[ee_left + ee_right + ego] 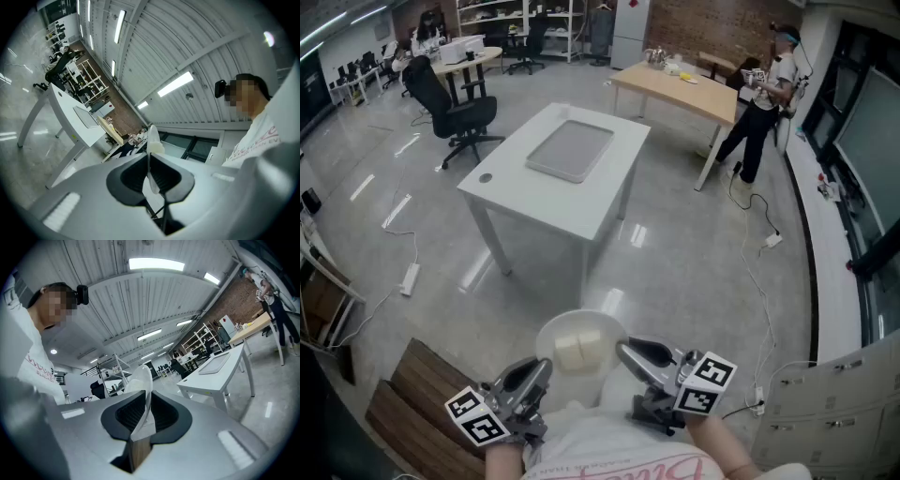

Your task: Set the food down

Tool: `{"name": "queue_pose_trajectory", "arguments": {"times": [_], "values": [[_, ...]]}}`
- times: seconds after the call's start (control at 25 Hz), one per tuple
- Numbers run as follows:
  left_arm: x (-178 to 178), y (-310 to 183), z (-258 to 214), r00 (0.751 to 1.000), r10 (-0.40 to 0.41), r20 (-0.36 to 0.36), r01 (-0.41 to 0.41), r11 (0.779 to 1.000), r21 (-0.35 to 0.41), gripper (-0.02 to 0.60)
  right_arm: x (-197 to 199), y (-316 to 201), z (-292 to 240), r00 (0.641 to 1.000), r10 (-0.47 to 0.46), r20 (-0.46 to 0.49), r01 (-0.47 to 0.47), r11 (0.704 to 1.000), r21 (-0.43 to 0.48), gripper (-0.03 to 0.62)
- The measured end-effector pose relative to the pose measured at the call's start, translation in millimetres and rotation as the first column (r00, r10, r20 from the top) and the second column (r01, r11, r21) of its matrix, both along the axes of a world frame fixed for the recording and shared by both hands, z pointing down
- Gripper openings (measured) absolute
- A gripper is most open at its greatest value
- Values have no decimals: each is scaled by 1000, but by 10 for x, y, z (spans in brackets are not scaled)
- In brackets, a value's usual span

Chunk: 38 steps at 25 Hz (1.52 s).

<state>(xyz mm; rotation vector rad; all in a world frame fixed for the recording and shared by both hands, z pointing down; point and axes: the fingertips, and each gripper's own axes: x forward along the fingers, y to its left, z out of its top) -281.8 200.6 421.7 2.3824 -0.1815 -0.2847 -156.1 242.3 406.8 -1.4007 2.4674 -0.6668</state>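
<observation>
In the head view I hold a white plate (598, 330) close to my chest, with a pale block of food (578, 352) on it. My left gripper (546, 367) is shut on the plate's left rim and my right gripper (624, 351) is shut on its right rim. The left gripper view shows the left gripper (149, 174) pinching the thin plate (153, 137) edge-on. The right gripper view shows the right gripper (146, 412) doing the same to the plate (140, 379). Ahead stands a white table (581, 208) bearing a grey tray (570, 150).
A black office chair (457, 114) stands left of the white table. A wooden table (680, 86) and a standing person (761, 98) are at the back right. Cables and a power strip (411, 277) lie on the floor. A brown wooden platform (408, 394) is at my lower left.
</observation>
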Motion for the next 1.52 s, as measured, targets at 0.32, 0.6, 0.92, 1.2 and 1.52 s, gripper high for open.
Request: {"name": "queue_pose_trajectory", "arguments": {"times": [0.32, 0.6, 0.92, 1.2, 1.52], "values": [[176, -110, -12, 1000, 11, 10, -11, 1000, -6, 16, 165, -76, 23, 999, 28, 18, -27, 999, -19, 38], [352, -304, -61, 1000, 6, 6, -5, 1000, -17, 17, 356, -278, -15, 997, 33, 70, -31, 999, -28, 37], [637, -633, -192, 1000, -6, 15, 6, 1000, -2, 17, 648, -622, -102, 995, 14, 97, -11, 999, -30, 37], [900, -917, -256, 999, -29, 18, 29, 1000, 7, 17, 934, -993, -178, 995, -25, 98, 27, 1000, -17, 37], [1346, -1324, -373, 997, -75, 5, 75, 997, 31, 17, 1393, -1401, -256, 990, -70, 125, 71, 998, -2, 35]]}}
